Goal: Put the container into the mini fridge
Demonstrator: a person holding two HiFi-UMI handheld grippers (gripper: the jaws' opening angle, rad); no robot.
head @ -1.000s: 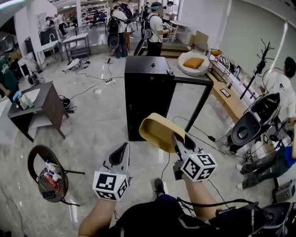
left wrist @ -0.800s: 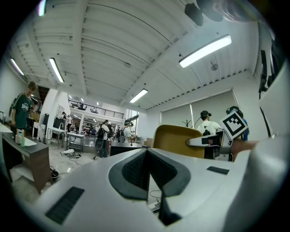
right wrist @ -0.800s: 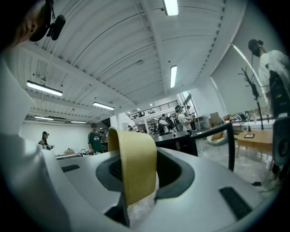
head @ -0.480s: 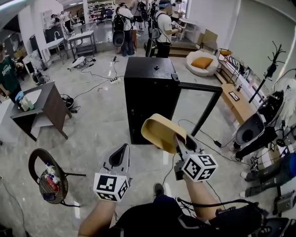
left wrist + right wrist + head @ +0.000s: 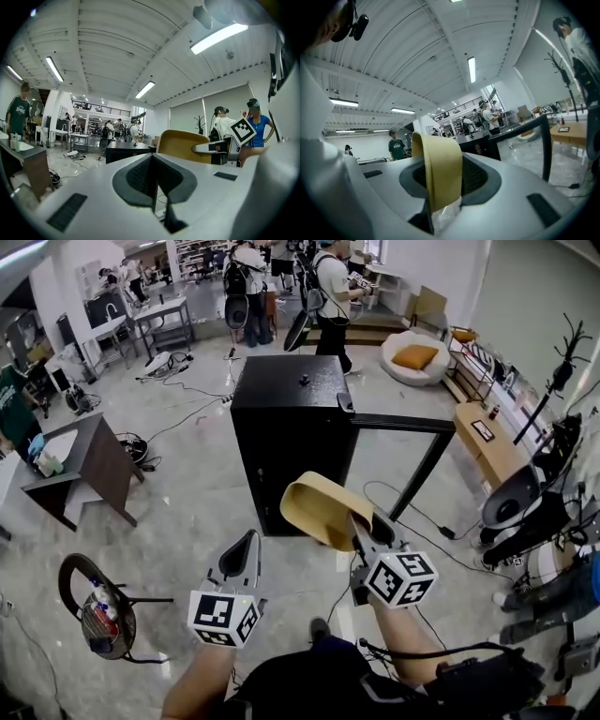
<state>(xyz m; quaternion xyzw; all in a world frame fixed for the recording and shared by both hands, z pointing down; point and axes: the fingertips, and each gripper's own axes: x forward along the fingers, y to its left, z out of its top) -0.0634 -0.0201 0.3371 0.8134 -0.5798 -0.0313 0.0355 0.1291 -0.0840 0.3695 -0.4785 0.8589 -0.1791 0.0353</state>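
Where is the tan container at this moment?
In the head view the container is just right of centre, gripped by the right gripper, in the air in front of the black mini fridge, whose door stands open.

White left tool [image 5: 247, 540] and right tool [image 5: 360, 521] (black-white marker cubes [image 5: 225, 617]); dark top [image 5: 309, 682].

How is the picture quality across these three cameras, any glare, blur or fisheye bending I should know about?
Head view: strong fisheye bowing toward the edges, a light sheen on the glossy floor, and the mini fridge is sharp. Left gripper view: the ceiling light is blown out, with a dark round vignette. Right gripper view: the container looks slightly soft so close to the lens, with the same vignette.
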